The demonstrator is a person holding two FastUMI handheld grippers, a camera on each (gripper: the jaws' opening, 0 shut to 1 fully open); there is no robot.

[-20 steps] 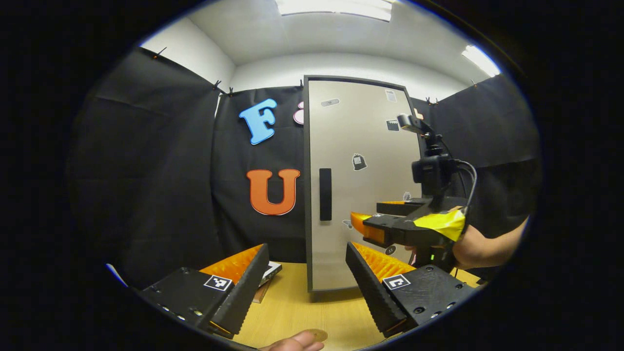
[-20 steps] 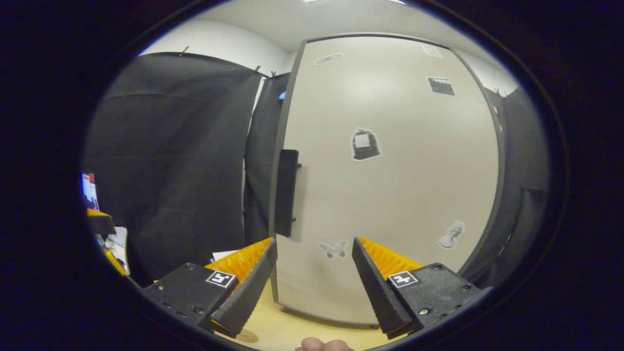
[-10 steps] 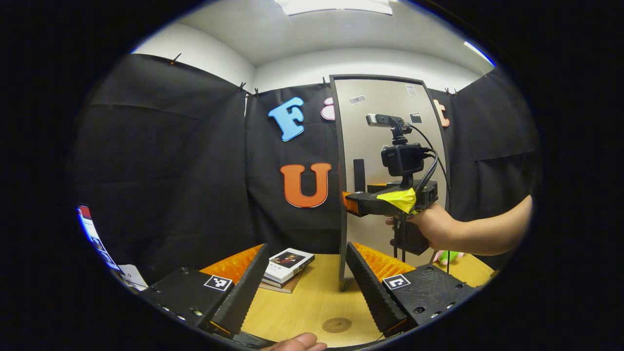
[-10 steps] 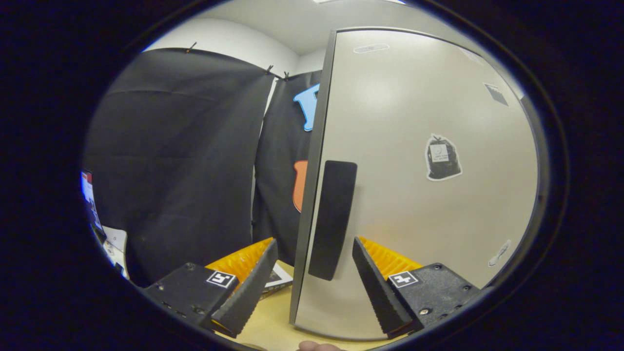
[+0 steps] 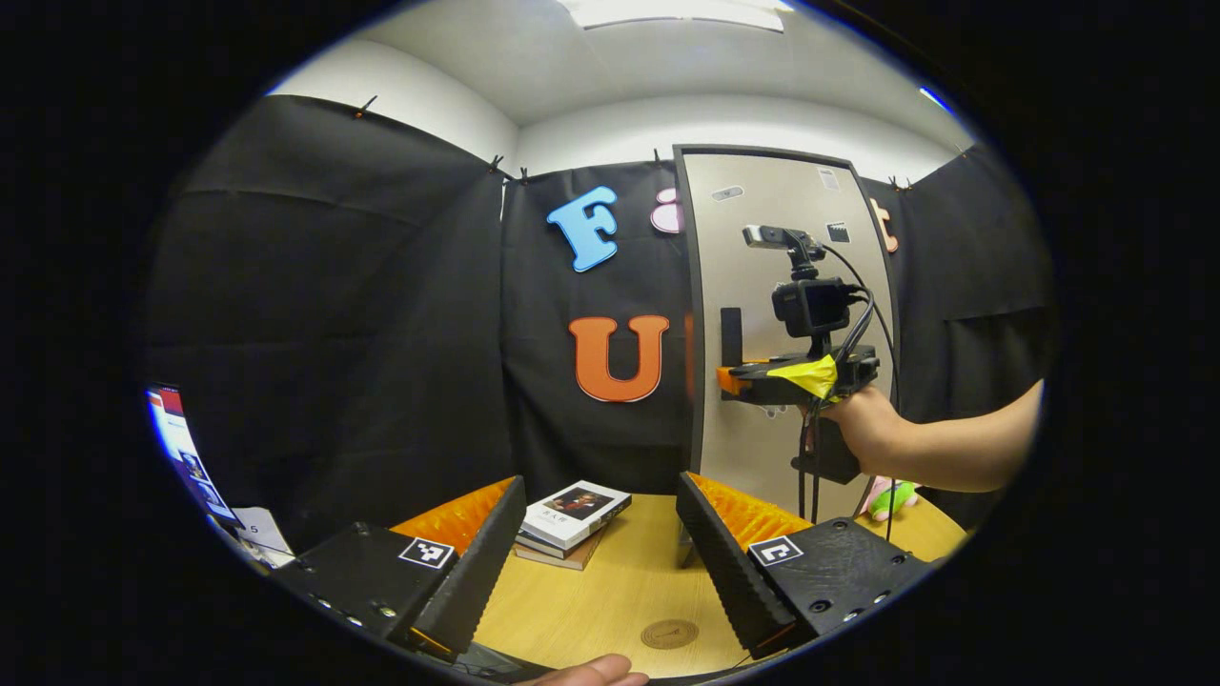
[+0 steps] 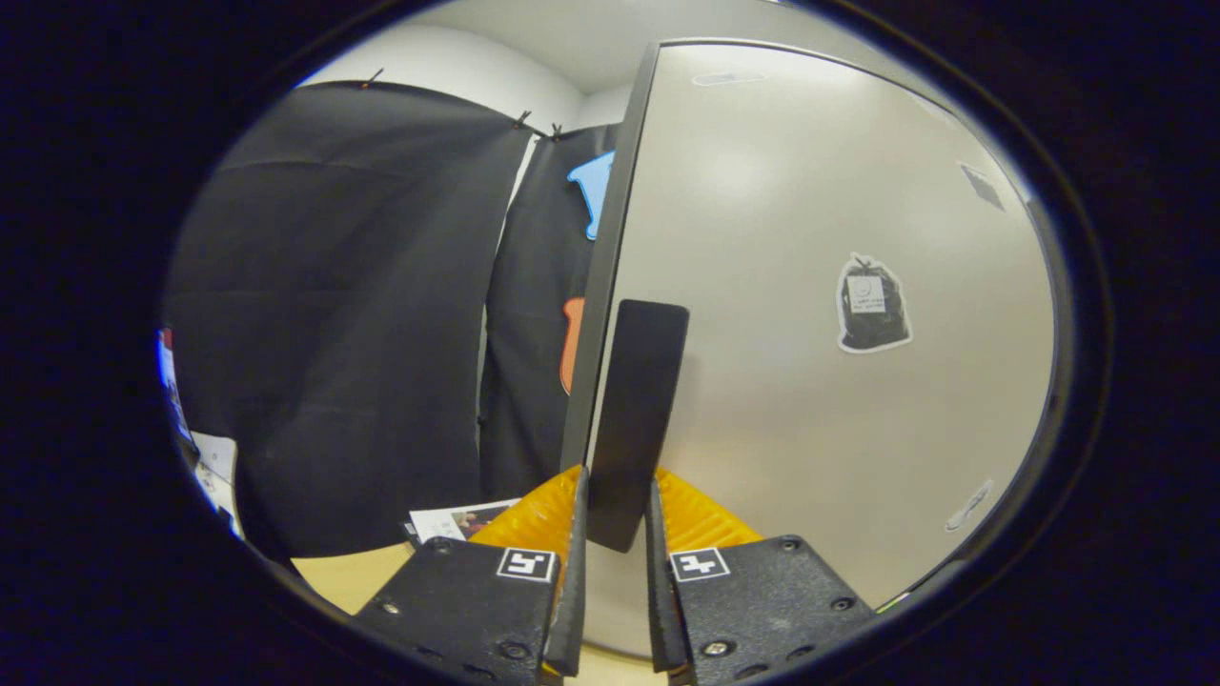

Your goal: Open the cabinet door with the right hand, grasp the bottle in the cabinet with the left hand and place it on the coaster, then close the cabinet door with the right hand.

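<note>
Right gripper (image 6: 615, 534) clamped on the cabinet handle (image 6: 637, 419); left gripper (image 5: 591, 562) held apart above the wooden table (image 5: 610, 595).

In the right gripper view, both fingers press the lower end of the dark vertical handle at 6 o'clock, on the pale cabinet door (image 6: 820, 381), which bears a dark sticker (image 6: 869, 305) at 3 o'clock. In the left gripper view, the closed cabinet stands at 1 o'clock against the black cloth wall (image 5: 334, 333); a hand (image 5: 863, 424) holds the right gripper at its handle. The round coaster (image 5: 669, 634) lies at 6 o'clock between the spread fingers, stacked books (image 5: 572, 514) sit behind it, and ceiling lights (image 5: 677, 11) glow at 12 o'clock. The bottle's place cannot be told.
</note>
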